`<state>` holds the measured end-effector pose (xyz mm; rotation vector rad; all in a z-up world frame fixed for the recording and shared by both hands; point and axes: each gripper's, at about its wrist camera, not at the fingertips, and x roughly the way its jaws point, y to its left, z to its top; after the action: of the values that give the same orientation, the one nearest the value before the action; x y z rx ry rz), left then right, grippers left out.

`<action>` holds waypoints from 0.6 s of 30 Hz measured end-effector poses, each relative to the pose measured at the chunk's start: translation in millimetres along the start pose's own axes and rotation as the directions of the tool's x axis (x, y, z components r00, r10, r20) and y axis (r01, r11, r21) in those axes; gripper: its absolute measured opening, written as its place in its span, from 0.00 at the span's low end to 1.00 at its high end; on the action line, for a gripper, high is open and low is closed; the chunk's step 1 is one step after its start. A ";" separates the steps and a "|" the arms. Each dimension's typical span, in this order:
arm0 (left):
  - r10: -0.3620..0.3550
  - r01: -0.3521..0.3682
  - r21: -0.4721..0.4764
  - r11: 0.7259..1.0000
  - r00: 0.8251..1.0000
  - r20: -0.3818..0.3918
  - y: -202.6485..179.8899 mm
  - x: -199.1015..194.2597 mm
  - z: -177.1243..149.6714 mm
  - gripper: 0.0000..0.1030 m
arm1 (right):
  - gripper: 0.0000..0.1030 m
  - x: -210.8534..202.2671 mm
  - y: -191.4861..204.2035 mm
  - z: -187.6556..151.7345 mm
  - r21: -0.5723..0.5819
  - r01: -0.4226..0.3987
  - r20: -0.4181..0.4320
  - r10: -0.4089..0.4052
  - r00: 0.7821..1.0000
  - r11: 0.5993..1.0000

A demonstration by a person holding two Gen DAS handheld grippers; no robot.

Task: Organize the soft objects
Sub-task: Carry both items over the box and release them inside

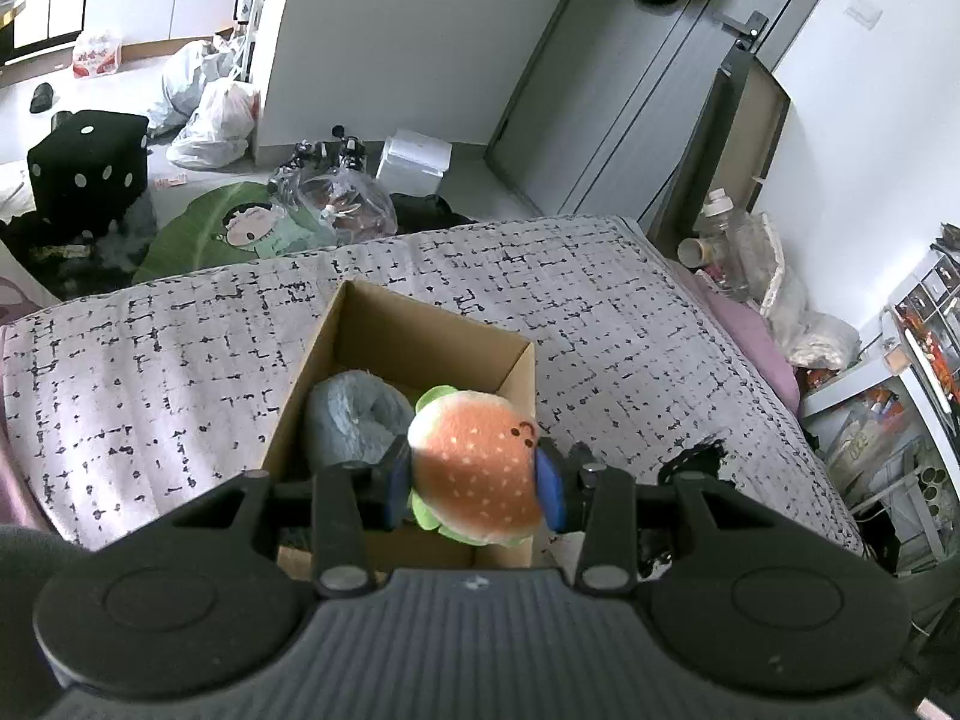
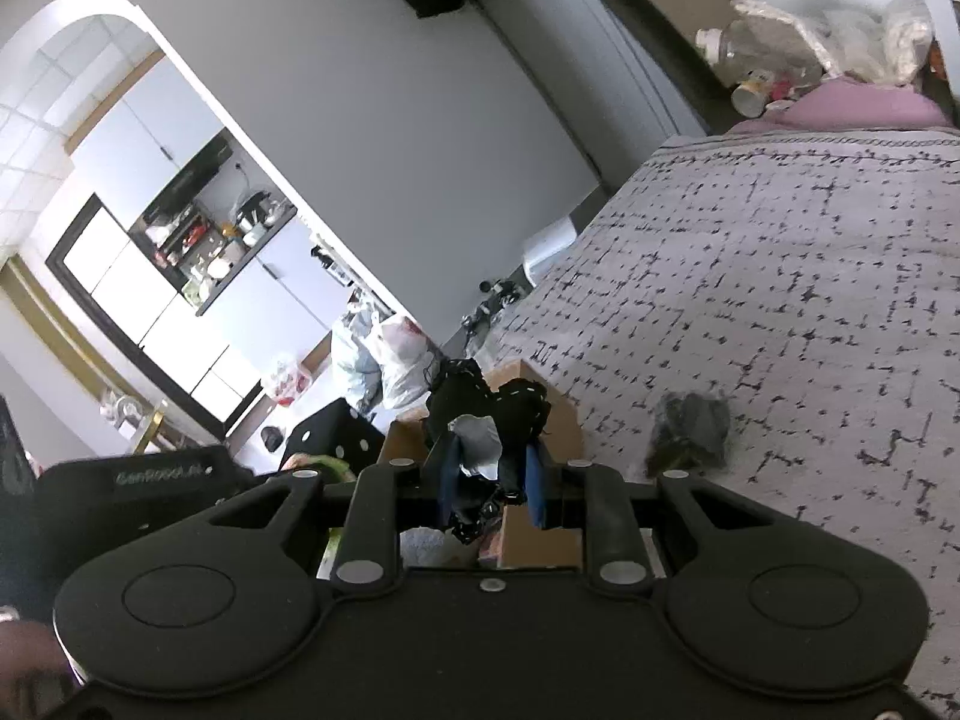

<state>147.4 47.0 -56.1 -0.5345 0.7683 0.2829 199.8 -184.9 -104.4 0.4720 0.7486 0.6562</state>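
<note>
My left gripper (image 1: 475,480) is shut on a plush hamburger (image 1: 477,462) with an orange bun and green lettuce, held over the near end of an open cardboard box (image 1: 372,324) on the bed. A grey-blue plush ring (image 1: 354,420) lies inside the box. My right gripper (image 2: 491,480) is shut on a black soft item with white stitching and a grey patch (image 2: 480,414), held above the box's edge (image 2: 540,402). A dark grey soft item (image 2: 690,426) lies on the bedspread to the right of the box; a black item (image 1: 696,462) shows there in the left wrist view.
The bed has a grey bedspread with black dashes (image 1: 600,312). Beyond its far edge the floor holds plastic bags (image 1: 210,120), a black dice-shaped cube (image 1: 90,162), a green cartoon cushion (image 1: 228,228) and a white box (image 1: 414,159). Bottles and clutter (image 1: 732,240) sit at the bed's right corner.
</note>
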 end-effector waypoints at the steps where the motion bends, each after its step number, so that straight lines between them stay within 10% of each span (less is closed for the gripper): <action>1: 0.000 0.000 0.000 1.000 1.000 -0.003 1.7 1.8 0.5 0.40 | 0.22 1.9 1.5 -1.1 -0.002 -0.001 -0.007 0.001 1.000 1.000; 18: -0.023 0.012 -0.111 0.994 0.995 -0.094 40.2 40.5 -3.9 0.60 | 0.23 38.6 16.5 -10.9 -0.032 -0.001 -0.090 -0.002 0.996 0.999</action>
<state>155.9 80.3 -101.8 -0.6623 0.8436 0.2859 206.9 -144.8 -119.5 0.4145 0.8215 0.6911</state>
